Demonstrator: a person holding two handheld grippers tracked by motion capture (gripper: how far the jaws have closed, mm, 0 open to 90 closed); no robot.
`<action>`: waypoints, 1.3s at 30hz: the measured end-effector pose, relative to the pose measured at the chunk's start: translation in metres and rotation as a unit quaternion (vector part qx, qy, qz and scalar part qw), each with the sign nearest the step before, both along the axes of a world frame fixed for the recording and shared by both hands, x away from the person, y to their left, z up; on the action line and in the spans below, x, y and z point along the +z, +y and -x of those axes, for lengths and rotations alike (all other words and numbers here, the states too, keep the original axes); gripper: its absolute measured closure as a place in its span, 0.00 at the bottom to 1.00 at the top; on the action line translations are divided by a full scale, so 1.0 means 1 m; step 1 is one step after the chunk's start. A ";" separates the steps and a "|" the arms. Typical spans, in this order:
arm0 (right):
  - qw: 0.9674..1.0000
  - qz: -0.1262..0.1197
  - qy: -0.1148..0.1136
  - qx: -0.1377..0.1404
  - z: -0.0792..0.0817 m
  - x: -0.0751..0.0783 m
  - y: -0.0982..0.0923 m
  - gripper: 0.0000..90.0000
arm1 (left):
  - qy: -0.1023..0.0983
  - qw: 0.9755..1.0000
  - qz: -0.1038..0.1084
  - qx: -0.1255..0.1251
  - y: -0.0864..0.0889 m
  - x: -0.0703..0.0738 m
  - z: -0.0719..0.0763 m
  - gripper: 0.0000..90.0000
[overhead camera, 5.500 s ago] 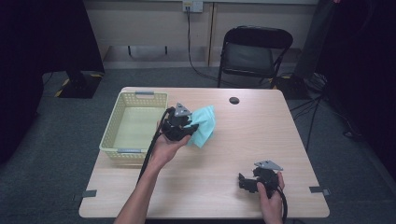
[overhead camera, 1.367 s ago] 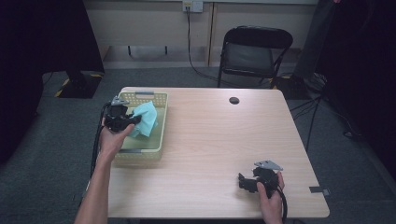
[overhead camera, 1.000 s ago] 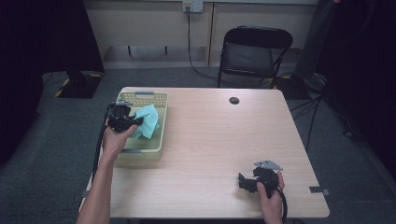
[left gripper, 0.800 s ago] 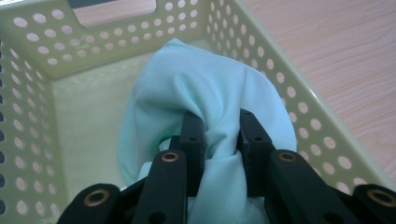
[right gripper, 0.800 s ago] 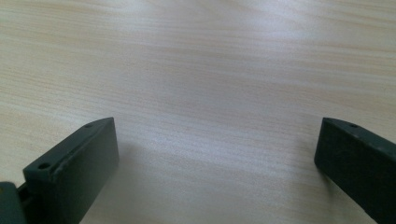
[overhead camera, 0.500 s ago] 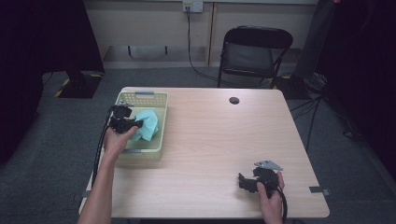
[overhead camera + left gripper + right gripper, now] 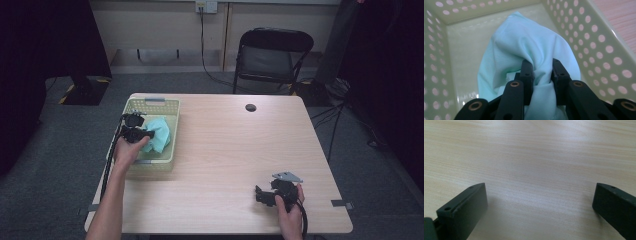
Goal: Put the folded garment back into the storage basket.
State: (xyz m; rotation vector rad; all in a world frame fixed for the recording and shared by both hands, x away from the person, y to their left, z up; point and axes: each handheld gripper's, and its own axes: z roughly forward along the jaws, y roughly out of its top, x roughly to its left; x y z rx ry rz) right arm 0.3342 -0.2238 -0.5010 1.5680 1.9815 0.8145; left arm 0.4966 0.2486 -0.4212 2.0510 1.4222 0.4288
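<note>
Mint cloth (image 7: 524, 47), bunched lengthwise in the basket (image 7: 596, 37), is pinched by left gripper (image 7: 541, 72).

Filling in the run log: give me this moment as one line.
left tongs: shut on crumpled mint-green cloth | cloth: inside perforated pale-yellow plastic basket | right tongs: open, empty, over light wooden table

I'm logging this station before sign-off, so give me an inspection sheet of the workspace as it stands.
Surface: wooden table, with a small dark round spot near its far edge.
Job's things: pale green cloth bunched inside the perforated basket.
Clutter: nothing seen.
Grippers: left tool clamped on a fold of the cloth; right tool open, nothing between its jaws, resting on the table.
Cables: black cable trails from the left tool.
Surroundings: folding chair, wall socket, grey carpet.
</note>
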 end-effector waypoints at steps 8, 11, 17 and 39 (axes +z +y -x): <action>1.000 0.000 0.000 0.000 0.000 0.000 0.000 0.00 | 0.023 1.000 -0.011 0.008 -0.001 -0.002 -0.004 0.84; 1.000 0.000 0.000 0.000 0.000 0.000 0.000 0.00 | 0.026 1.000 -0.017 0.006 -0.002 -0.003 -0.005 0.84; 1.000 0.000 0.000 0.000 0.000 0.000 0.000 0.00 | 0.034 0.999 -0.016 0.010 -0.003 -0.004 -0.007 0.83; 1.000 0.000 0.000 0.002 0.000 0.000 0.000 0.00 | 0.039 0.998 0.036 0.042 0.007 -0.002 -0.005 0.10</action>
